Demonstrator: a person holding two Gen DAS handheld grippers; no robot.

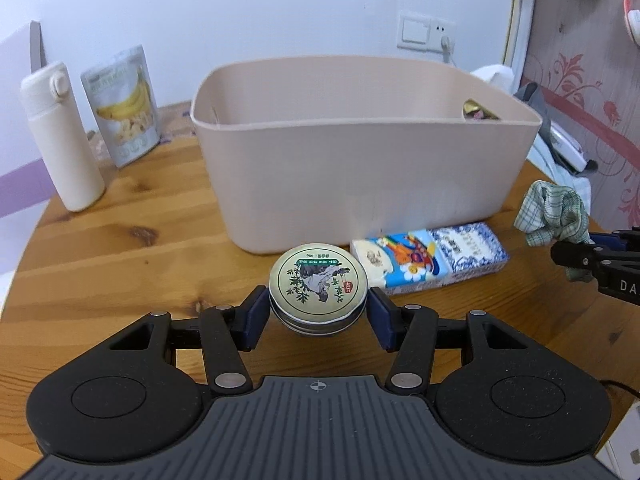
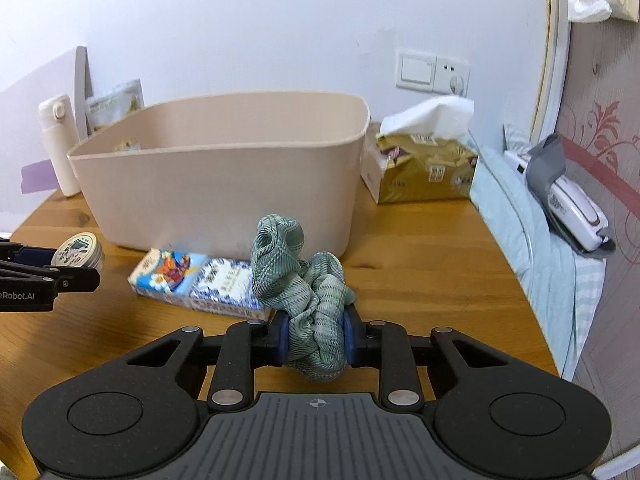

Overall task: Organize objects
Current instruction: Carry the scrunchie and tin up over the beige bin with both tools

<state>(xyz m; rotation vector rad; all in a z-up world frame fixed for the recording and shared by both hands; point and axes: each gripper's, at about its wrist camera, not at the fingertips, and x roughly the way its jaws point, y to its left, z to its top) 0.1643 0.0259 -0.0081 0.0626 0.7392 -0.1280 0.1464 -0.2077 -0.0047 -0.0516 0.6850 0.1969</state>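
Left gripper (image 1: 318, 306): nearest the left wrist camera, its blue pads press on either side of a round tin (image 1: 318, 286), holding it clear of the table.
Right gripper (image 2: 314, 338): closed narrowly on a green checked scrunchie (image 2: 306, 284), which bunches up above the pads.
Bin (image 1: 360, 168): a beige plastic tub standing just beyond both grippers, open at the top, with a small packet visible inside.
Table (image 1: 120, 248): wooden; two tissue packs (image 1: 430, 262) lie side by side at the near foot of the bin, between the two grippers.
Far left: a cream bottle (image 1: 60, 136) and a banana snack pouch (image 1: 122, 106), well apart from the grippers.
Far right: a gold tissue box (image 2: 424, 168) just beside the bin.
Step in hand, as a judgement: carrying tin and scrunchie to the bin.
How to do it well: lift each above the near rim before moving forward, keep the tin level, and release only once over the opening.
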